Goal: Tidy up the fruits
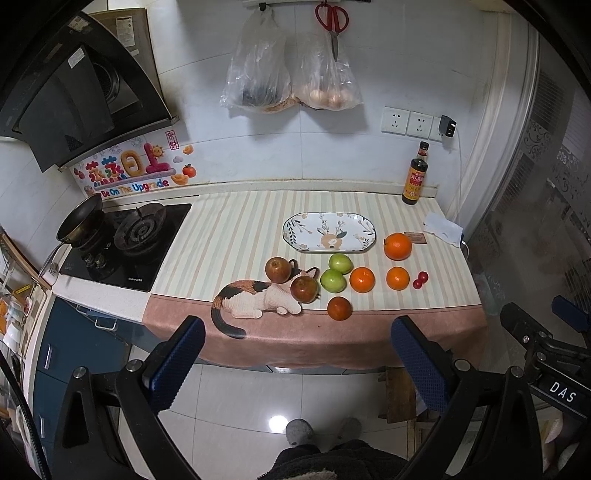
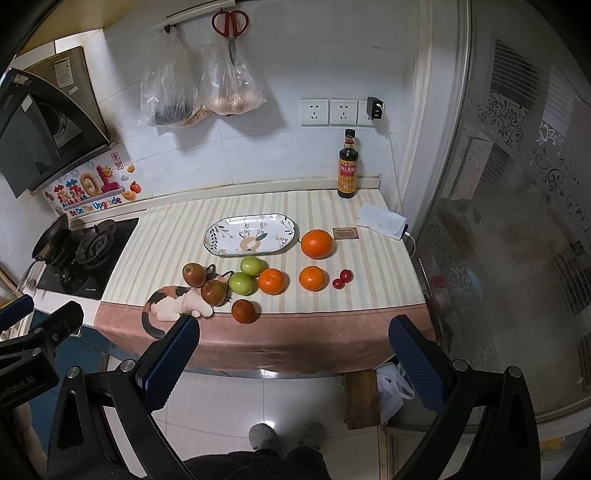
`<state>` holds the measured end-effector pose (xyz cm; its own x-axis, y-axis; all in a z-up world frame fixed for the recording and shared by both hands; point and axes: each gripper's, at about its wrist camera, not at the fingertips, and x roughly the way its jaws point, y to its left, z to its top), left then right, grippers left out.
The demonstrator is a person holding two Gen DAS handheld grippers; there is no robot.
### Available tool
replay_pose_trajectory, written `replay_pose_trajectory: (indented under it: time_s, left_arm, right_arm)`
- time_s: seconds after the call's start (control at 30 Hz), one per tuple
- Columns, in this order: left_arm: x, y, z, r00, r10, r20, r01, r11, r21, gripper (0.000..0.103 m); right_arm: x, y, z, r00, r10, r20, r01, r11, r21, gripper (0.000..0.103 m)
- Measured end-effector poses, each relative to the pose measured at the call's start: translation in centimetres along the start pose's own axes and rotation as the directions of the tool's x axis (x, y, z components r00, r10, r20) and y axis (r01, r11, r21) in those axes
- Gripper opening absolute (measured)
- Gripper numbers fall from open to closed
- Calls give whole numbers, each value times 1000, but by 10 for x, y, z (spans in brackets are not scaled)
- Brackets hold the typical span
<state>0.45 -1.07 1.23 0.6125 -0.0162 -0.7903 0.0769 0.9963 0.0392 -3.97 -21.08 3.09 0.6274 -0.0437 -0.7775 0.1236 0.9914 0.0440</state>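
Note:
An oval patterned plate (image 1: 364,223) (image 2: 284,223) lies empty on the striped counter cloth. In front of it lie two brown-red pears (image 1: 279,270) (image 2: 194,274), two green apples (image 1: 340,263) (image 2: 252,266), several oranges (image 1: 398,246) (image 2: 316,243), a dark red orange (image 1: 339,308) (image 2: 243,311) and two cherry tomatoes (image 1: 420,279) (image 2: 342,278). My left gripper (image 1: 297,363) is open and empty, held back from the counter's front edge. My right gripper (image 2: 293,365) is open and empty too, beside the left one.
A soy sauce bottle (image 1: 415,177) (image 2: 347,168) stands at the back right, a white cloth (image 2: 382,220) next to it. A gas hob with a pan (image 1: 79,221) is at the left. Plastic bags and red scissors (image 1: 331,18) hang on the wall. A wooden stool (image 2: 362,398) stands on the floor.

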Motion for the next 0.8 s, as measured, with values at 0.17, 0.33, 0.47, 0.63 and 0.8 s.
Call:
replay_pose_trajectory:
  time_s: [0.17, 0.33, 0.47, 0.63, 0.8]
  left_arm:
    - [0, 0, 1, 1000, -2, 1, 2, 1000, 2, 103]
    - [0, 0, 0, 1000, -2, 1, 2, 1000, 0, 103]
    - [2, -3, 3, 1000, -4, -4, 4, 1000, 1, 103]
    - [8, -2, 8, 999, 16, 42, -15, 1000, -7, 103]
    - [33, 13, 15, 985, 117, 129, -117, 993, -10, 103]
  right_arm:
    - [0, 0, 0, 1000, 0, 0, 0, 1000, 1, 103]
    - [1, 0, 1, 1000, 1, -1, -1, 1000, 1, 103]
    - [1, 0, 2, 1000, 2, -2, -2, 1000, 2, 103]
    - [5, 2, 5, 1000, 6, 7, -6, 1000, 19, 103]
    - [21, 10, 10, 993, 75, 90, -80, 995, 59, 103]
